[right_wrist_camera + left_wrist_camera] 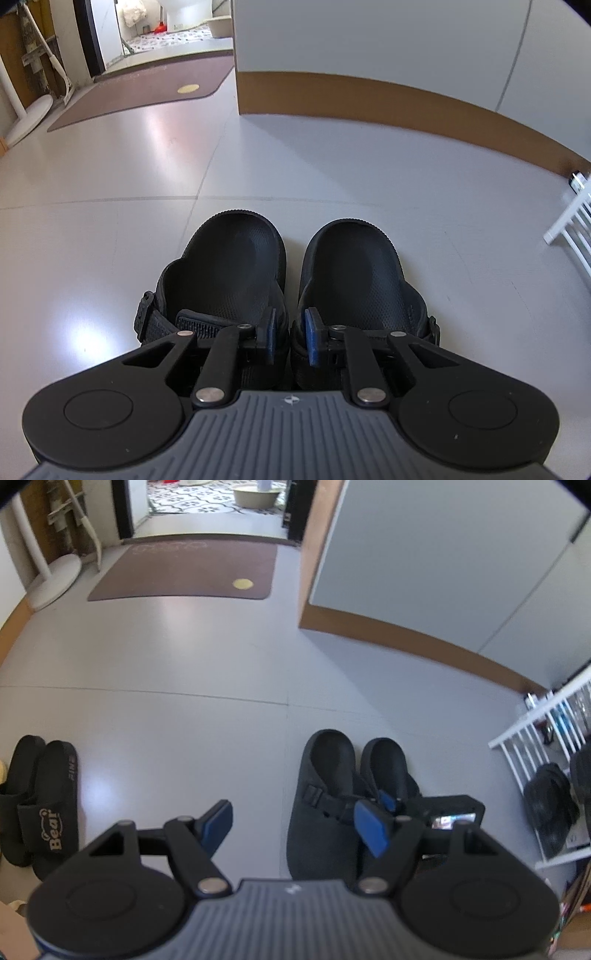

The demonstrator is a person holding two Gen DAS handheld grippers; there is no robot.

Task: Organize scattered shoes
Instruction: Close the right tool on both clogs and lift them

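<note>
- The right tongs [290, 341] are drawn in narrow, gripping the two inner walls of a pair of black clogs [291, 280], one blue pad inside each shoe, so both are held together.
- The left clog [225, 273] and the right clog [360, 280] sit side by side with their sides touching, heels pointing away from the camera, toes hidden beneath the tongs.
- The left tongs [295, 823] stand wide with nothing between the pads; bare floor shows in the gap.
- From the left wrist view, the clogs lie just right of the gap, and the right tongs reach into them from the right.
- A pair of black slippers [40, 805] lettered "Bear" lies at the far left of that view, well apart from the clogs.
- A white shoe rack [546, 746] stands at the right edge, with dark shoes [552, 808] on its lower shelf.
- The pale grey floor [147, 177] runs on to a brown doormat [184, 572] before an open doorway.
- A white wall with a brown skirting board [369, 96] closes the right side.
</note>
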